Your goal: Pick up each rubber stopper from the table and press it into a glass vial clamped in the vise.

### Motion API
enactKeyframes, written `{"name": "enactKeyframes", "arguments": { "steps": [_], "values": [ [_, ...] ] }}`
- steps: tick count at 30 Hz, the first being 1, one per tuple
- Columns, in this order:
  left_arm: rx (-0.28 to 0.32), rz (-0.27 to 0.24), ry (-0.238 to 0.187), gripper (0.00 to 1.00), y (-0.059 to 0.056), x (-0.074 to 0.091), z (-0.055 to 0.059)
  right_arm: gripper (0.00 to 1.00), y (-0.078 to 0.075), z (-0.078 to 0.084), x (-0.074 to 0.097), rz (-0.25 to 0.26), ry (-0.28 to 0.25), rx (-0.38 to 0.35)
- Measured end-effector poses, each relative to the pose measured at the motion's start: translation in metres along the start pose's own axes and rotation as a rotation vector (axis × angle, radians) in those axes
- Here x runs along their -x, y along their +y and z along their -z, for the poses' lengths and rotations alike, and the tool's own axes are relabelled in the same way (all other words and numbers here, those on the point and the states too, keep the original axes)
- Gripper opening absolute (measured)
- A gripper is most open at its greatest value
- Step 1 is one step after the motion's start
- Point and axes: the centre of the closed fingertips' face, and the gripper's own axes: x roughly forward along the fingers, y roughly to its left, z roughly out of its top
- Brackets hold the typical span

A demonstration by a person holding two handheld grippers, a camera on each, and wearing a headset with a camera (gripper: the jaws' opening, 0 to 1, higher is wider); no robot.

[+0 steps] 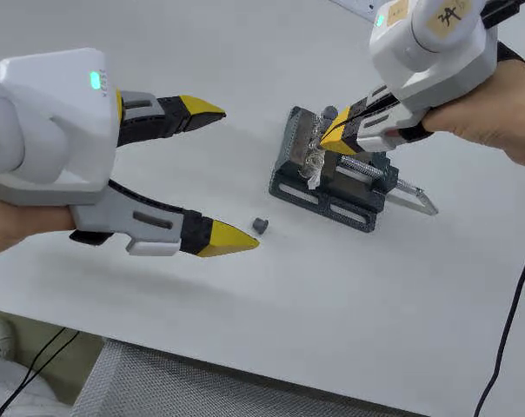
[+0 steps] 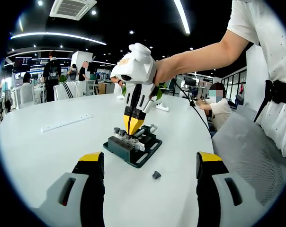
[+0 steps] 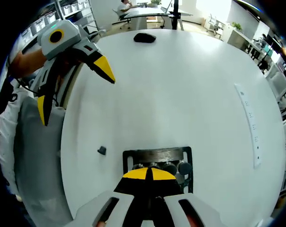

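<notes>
Looks well along, by est.: several dark stoppers (image 3: 183,166) already down in vials (image 1: 315,161) clamped in vise (image 1: 319,198). Left to do, as far as visible: one loose stopper (image 1: 260,225) on table (image 1: 332,295), near vise on person's side, well apart from any edge.

Re right gripper (image 1: 336,139): sits tips-down on vial row w/ jaws together, nothing visible btwn them. Prob. pressing a stopper home, but can't confirm contact.

Re left gripper (image 1: 232,178): hangs spread wide and empty above table, w/ loose stopper just ahead of lower tip.

Room: plenty of bare top all round loose stopper, so no crowding on approach from left. Worth watching:
- vise base, plus metal handle (image 1: 415,200) sticking out to right
- right gripper over vial row, in the way of a second insert
- near table edge toward person, w/ grey mesh (image 1: 158,382) below
- cable (image 1: 515,321) hanging at right
</notes>
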Motion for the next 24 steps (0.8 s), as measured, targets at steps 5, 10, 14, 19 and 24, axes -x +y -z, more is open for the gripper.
{"name": "enactKeyframes", "arguments": {
  "steps": [5,10,14,19,24],
  "values": [
    [0.001,-0.005,-0.003,0.78,0.0006,0.0012,-0.0004,0.00,-0.0075,0.0064,0.0046,0.016,0.015,0.008],
    [0.001,-0.002,0.000,0.78,0.0004,0.0007,0.0003,0.00,-0.0077,0.0084,0.0047,0.013,0.019,0.005],
    [0.001,0.001,0.003,0.78,0.0002,-0.0003,0.0007,0.00,-0.0084,0.0065,0.0019,0.015,0.012,0.007],
    [0.000,0.000,0.004,0.78,0.0001,-0.0005,0.0008,0.00,-0.0082,0.0061,0.0011,0.011,0.016,0.012],
    [0.002,0.001,0.006,0.78,0.0000,-0.0013,0.0013,0.00,-0.0094,0.0062,0.0007,0.021,0.026,0.018]
  ]
}}
